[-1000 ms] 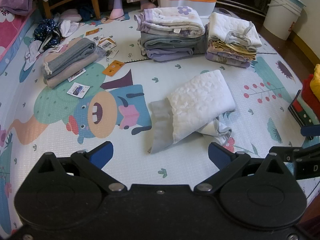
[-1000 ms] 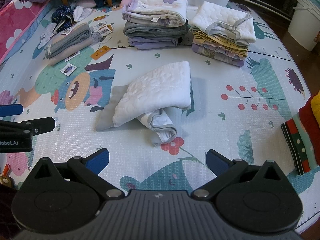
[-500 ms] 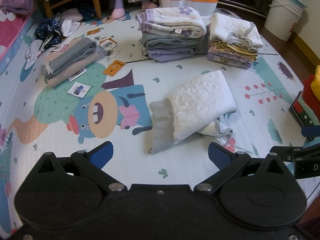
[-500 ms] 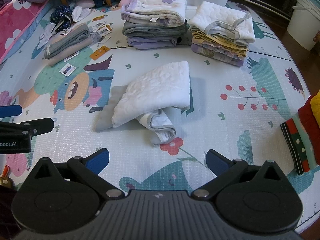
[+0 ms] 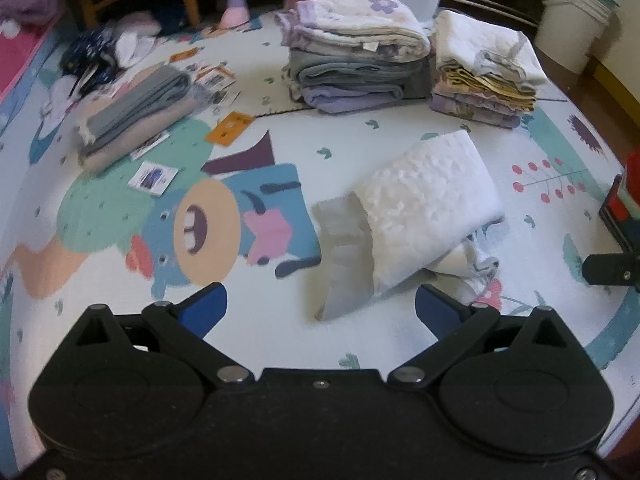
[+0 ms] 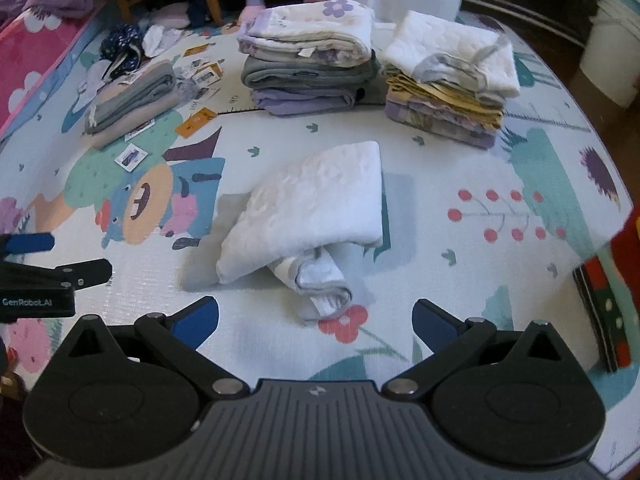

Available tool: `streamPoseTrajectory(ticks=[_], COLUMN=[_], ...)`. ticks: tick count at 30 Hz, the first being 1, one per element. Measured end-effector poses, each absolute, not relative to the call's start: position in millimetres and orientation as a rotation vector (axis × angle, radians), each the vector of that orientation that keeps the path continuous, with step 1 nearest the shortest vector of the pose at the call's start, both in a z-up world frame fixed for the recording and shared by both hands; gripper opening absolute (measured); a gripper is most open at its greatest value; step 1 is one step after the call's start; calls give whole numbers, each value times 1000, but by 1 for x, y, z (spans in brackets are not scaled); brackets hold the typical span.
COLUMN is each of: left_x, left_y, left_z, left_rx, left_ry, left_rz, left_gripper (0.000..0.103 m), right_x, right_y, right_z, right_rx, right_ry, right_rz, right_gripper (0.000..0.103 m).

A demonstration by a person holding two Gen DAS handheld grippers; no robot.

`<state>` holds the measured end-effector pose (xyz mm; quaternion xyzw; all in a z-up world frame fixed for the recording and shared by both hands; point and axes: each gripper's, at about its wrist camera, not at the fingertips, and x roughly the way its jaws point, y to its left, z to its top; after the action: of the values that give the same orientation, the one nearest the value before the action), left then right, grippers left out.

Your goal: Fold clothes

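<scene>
A white quilted garment point(image 5: 428, 204) lies partly folded on the play mat, with a grey part point(image 5: 340, 264) sticking out at its left and a rolled sleeve end at its near side. It also shows in the right wrist view point(image 6: 316, 212), where the rolled end point(image 6: 324, 284) lies nearest. My left gripper point(image 5: 320, 312) is open and empty, just short of the grey part. My right gripper point(image 6: 316, 320) is open and empty, just short of the rolled end.
Two stacks of folded clothes point(image 5: 356, 60) point(image 5: 484, 76) stand at the back of the mat. A folded grey and beige pile point(image 5: 132, 120) lies at the left among paper tags point(image 5: 230, 128). A white bucket point(image 5: 576, 12) stands back right. A red striped garment point(image 6: 612, 292) lies at the right edge.
Both grippers have moved forward and closer to the white garment, which now looms larger. The garment itself has not moved.
</scene>
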<state>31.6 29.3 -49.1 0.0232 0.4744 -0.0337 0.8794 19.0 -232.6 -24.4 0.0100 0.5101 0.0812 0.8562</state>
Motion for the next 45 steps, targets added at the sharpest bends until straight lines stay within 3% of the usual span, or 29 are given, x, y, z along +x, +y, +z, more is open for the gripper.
streamPoseTrajectory(ticks=[27,29,31,36,39,40,41,45], left_x=[158,164,168,170,167,167,167,161], left_y=[51,53,54,52,53,54,55,52], left_z=[-176,-182,-190,-208,-216,-217,-218,-205], left_rx=[-456,-487,-508,-530,-550,-576,-601,-582], left_ry=[1105,1107,1122,1150,1156,1161,1166,1124], left_rz=[-68,-65,-68,-61,-55,-72,-88,-126], left_gripper=[98,91,72,68,52,22,9,3], right_x=[68,69,70,72,71,71,71,72], right_y=[-280,-277,-274,-272,-274,-274,-275,-281], right_z=[-63,-64,-66,-72,-74,-74,-74,-73], right_rx=[231,234,240,254,256,257,259,265], right_ry=[1134,1143,1163,1199,1202,1203,1204,1199], right_rz=[97,116,134,142,133,129,124,107], right_gripper=[103,103,103,103,103,103,103,103])
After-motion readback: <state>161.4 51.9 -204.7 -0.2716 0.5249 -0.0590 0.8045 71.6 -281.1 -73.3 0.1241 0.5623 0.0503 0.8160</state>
